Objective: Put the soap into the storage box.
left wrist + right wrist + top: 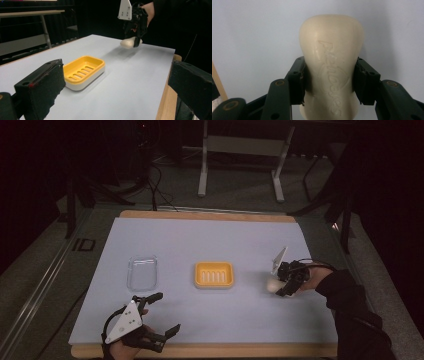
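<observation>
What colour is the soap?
Cream; the soap shows best in the right gripper view.

Free room on table [210, 240]: far half bare, open to passage. Obstacles, mid row: clear lid [142, 273] at left, yellow soap dish [214, 274] at centre, w/ an open lane btwn them. Right gripper [281, 286], jaws clamped on soap bar [273, 284], stands right of dish, w/ bare table btwn. Left gripper [164, 313], jaws spread, occupies near edge below the lid.

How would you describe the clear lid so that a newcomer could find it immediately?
On the pale blue mat, look left of the yellow soap dish at the centre. The clear lid lies flat there, apart from it, transparent and empty, unlike the yellow dish.
</observation>
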Motion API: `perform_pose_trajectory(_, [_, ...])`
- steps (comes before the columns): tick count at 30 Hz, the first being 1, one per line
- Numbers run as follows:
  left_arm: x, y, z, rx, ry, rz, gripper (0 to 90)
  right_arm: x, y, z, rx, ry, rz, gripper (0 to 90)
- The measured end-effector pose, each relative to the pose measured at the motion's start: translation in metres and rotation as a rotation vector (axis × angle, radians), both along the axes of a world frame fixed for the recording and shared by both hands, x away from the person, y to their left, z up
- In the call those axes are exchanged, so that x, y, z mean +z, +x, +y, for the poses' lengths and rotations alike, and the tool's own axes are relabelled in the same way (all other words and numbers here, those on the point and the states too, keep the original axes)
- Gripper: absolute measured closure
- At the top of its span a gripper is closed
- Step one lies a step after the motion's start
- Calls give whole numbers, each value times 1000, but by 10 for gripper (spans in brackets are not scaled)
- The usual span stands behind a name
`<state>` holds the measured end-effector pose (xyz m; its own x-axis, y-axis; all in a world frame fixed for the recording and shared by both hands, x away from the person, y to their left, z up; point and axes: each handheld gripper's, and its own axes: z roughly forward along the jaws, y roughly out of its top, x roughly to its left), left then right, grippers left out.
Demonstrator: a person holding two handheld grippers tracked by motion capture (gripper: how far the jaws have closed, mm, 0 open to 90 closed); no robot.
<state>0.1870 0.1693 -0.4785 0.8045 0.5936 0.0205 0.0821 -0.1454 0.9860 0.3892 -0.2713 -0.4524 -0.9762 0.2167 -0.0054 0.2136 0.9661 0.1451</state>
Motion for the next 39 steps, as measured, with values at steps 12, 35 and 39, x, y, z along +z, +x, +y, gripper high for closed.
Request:
perform_pose_trajectory(12, [0, 0, 0, -1, 6, 1, 11, 23, 5, 18, 39, 6, -13, 499])
perform_pose_trajectory(35, [0, -1, 0, -9, 7, 4, 11, 54, 18, 68, 124, 21, -53, 499])
perform_pose_trajectory(39, [0, -1, 0, -9, 6, 3, 11, 57, 21, 79, 142, 19, -58, 499])
